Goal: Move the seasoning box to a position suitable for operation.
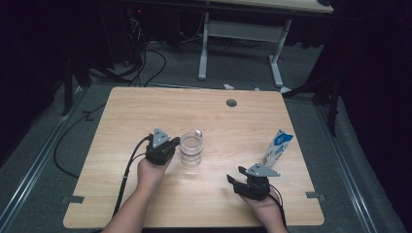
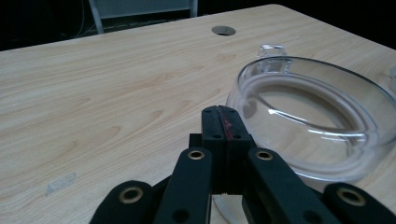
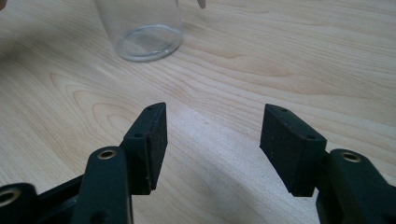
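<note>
A clear glass beaker (image 1: 190,149) with a small spout stands upright near the middle of the wooden table (image 1: 145,107). My left gripper (image 1: 173,144) sits just left of it, jaws pressed together with nothing between them; in the left gripper view the shut gripper (image 2: 223,116) lies beside the beaker's rim (image 2: 327,79). My right gripper (image 1: 235,177) rests near the front right, open and empty. In the right gripper view the open gripper (image 3: 212,135) points over bare wood toward the beaker's base (image 3: 147,39). A blue-and-white carton (image 1: 278,147) stands behind the right gripper.
A round cable hole (image 1: 231,103) lies in the tabletop near the far edge. Beyond the table stand another desk's white legs (image 1: 203,46), and cables (image 1: 145,58) run over the floor at the back left. Metal rails flank the table.
</note>
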{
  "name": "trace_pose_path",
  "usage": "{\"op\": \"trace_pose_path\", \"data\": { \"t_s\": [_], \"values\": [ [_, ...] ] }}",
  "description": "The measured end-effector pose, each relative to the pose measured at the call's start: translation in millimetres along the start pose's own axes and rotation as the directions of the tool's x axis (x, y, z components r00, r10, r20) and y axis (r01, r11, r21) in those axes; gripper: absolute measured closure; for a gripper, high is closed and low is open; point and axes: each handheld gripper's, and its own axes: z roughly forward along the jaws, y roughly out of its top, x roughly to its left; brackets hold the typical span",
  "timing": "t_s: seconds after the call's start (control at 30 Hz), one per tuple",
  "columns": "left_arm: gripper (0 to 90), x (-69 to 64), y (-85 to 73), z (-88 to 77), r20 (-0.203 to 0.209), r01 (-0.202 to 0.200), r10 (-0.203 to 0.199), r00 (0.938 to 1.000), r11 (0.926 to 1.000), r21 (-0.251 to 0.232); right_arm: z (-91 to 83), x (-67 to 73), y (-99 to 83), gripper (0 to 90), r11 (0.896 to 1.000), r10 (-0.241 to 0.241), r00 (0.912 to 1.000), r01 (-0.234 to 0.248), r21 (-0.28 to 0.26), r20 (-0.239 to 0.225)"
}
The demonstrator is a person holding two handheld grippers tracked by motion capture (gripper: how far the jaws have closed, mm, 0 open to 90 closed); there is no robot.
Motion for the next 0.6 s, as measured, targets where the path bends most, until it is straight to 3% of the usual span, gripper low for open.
{"op": "trace_pose_path", "data": {
  "t_s": [0.3,0.37,0.6],
  "values": [
    [90.0,-23.3,-11.6,-22.7,0.034,-0.015,0.016,0.9993,0.999,-0.041,-1.9,0.3,0.7,41.4,1.0,-0.003,1.0,0.003,0.001,0.002],
    [90.0,-23.4,-12.2,-22.7,0.014,-0.024,0.025,0.9996,0.9988,-0.043,-2.1,0.2,0.9,41.4,1.0,-0.004,1.0,0.004,-0.002,0.003],
    [90.0,-8.3,-6.1,0.2,-0.027,0.017,-0.018,0.9995,0.9997,-0.019,-1.8,2.1,1.6,41.4,1.0,-0.011,0.9999,0.011,-0.001,0.002]
  ]
}}
